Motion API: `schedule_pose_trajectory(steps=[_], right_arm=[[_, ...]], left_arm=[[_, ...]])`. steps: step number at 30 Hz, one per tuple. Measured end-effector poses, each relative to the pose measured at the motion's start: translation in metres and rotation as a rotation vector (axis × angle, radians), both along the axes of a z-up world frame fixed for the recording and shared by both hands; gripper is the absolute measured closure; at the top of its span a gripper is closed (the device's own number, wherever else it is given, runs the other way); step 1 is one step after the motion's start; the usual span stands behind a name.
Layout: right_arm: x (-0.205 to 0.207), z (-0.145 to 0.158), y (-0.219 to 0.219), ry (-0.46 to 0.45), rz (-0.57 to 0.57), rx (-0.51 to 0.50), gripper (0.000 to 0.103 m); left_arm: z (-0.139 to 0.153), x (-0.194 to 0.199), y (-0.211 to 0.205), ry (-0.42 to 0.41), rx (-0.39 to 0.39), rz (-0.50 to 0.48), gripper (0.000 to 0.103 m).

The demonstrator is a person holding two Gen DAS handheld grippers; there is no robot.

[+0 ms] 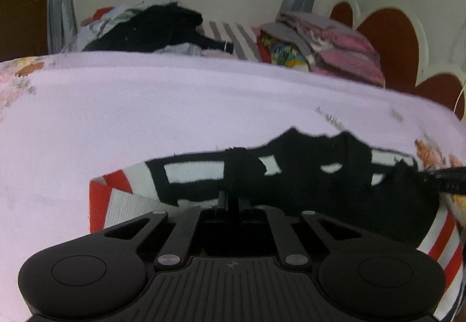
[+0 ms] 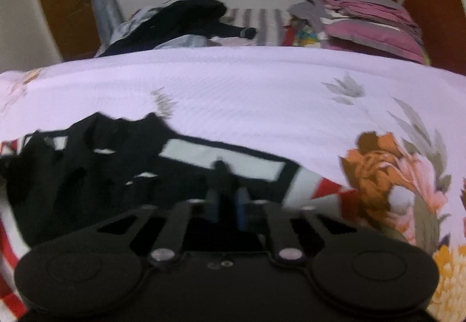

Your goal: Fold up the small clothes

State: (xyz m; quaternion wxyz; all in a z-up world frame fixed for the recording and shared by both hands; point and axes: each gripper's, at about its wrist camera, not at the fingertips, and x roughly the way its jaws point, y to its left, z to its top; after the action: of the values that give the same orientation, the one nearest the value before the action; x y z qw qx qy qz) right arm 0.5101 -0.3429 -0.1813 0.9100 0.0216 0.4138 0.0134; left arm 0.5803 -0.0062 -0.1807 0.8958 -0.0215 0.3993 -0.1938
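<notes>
Operator: Lettering on the black garment (image 1: 320,176)?

Technician: White block shapes show on the fabric; none can be read as words. No brand mark is legible.

Operator: Garment position?

Technician: It lies on a red-and-white striped cloth (image 1: 442,237) over the lilac floral bedspread (image 1: 174,106).

Operator: Claw states?

Technician: The left gripper (image 1: 233,191) is clenched on a fold of the black garment. The right gripper (image 2: 225,176) is clenched at the garment's edge; blur hides whether fabric is pinched.

Operator: Containers?

Technician: Folded pink linens (image 2: 375,19) sit stacked near the headboard.
</notes>
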Motion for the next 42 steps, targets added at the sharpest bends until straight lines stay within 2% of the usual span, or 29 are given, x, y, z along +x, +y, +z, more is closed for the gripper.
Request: schedule_pose_trajectory(steps=[2, 5, 8, 10, 12, 14, 15, 17, 19, 25, 30, 33, 36, 40, 42], right_arm=[[-0.007, 0.008, 0.002, -0.053, 0.009, -0.003, 0.098], [-0.015, 0.022, -0.009, -0.132, -0.054, 0.019, 0.098], [-0.014, 0.029, -0.018, -0.184, -0.106, 0.008, 0.098], [-0.009, 0.023, -0.019, -0.169, -0.119, -0.009, 0.098], [-0.003, 0.008, -0.019, -0.125, -0.136, -0.029, 0.098], [0.000, -0.008, -0.027, -0.077, -0.175, -0.003, 0.098], [-0.001, -0.012, -0.029, -0.075, -0.183, 0.011, 0.098], [-0.004, -0.010, -0.027, -0.076, -0.183, 0.000, 0.096], [-0.009, 0.000, -0.024, -0.094, -0.174, 0.011, 0.086], [-0.039, 0.033, 0.001, -0.147, -0.102, 0.061, 0.084], [-0.060, 0.038, 0.045, -0.133, -0.006, 0.089, 0.084], [-0.071, 0.031, 0.078, -0.112, 0.048, 0.080, 0.085], [-0.080, 0.019, 0.090, -0.074, 0.053, 0.074, 0.086], [-0.100, 0.008, 0.075, -0.045, 0.007, -0.034, 0.086], [-0.109, 0.009, 0.058, -0.048, -0.049, -0.040, 0.086]], left_arm=[[0.006, -0.004, 0.007, -0.035, -0.023, 0.028, 0.098], [0.014, -0.005, 0.021, -0.070, -0.071, 0.094, 0.098], [0.016, -0.004, 0.028, -0.104, -0.083, 0.161, 0.098], [0.010, 0.001, 0.029, -0.083, -0.087, 0.191, 0.098], [-0.003, 0.004, 0.024, -0.060, -0.043, 0.189, 0.098], [-0.020, 0.003, 0.021, -0.021, 0.002, 0.195, 0.098], [-0.024, 0.000, 0.022, -0.027, 0.009, 0.196, 0.098], [-0.022, -0.003, 0.019, -0.038, 0.013, 0.192, 0.098], [-0.015, -0.006, 0.021, -0.043, -0.003, 0.191, 0.098], [0.008, -0.032, 0.034, -0.049, -0.050, 0.199, 0.098], [0.024, -0.073, 0.011, -0.085, -0.025, 0.065, 0.097], [0.018, -0.088, -0.005, -0.051, -0.017, 0.018, 0.097], [0.003, -0.097, -0.004, -0.017, 0.017, 0.020, 0.097], [-0.006, -0.101, 0.019, -0.001, 0.022, 0.055, 0.098], [-0.008, -0.102, 0.033, 0.019, 0.005, 0.076, 0.098]])
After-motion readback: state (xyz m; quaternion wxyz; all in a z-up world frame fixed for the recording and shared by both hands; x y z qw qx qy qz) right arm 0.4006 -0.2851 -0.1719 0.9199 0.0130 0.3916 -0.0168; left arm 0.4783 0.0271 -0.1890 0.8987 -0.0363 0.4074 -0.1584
